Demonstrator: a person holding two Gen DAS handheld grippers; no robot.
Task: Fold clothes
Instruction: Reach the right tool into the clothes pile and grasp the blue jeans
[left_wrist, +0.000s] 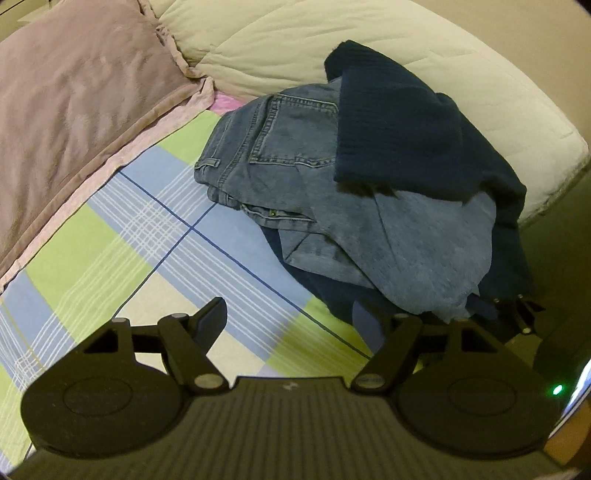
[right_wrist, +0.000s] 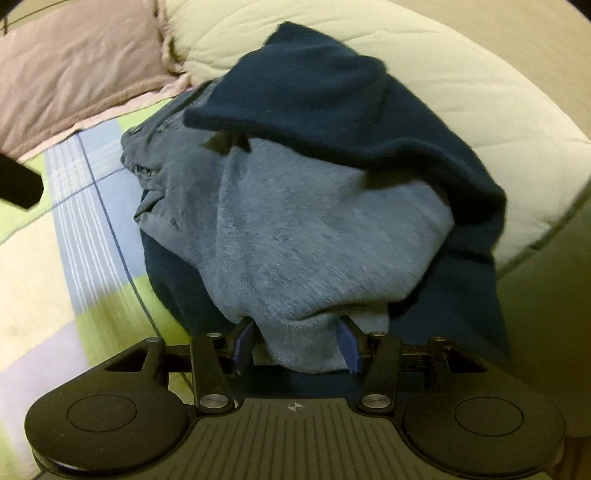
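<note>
Left wrist: checked bedsheet, pillows

A sweater lies atop jeans on the bedsheet, pillows behind.

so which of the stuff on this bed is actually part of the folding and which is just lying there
Part of the job:
- light blue garment, between the right gripper fingers
- jeans
- dark navy knit
- left gripper, open over the sheet

Just lying about:
- mauve pillow
- cream quilt
- checked sheet
</note>
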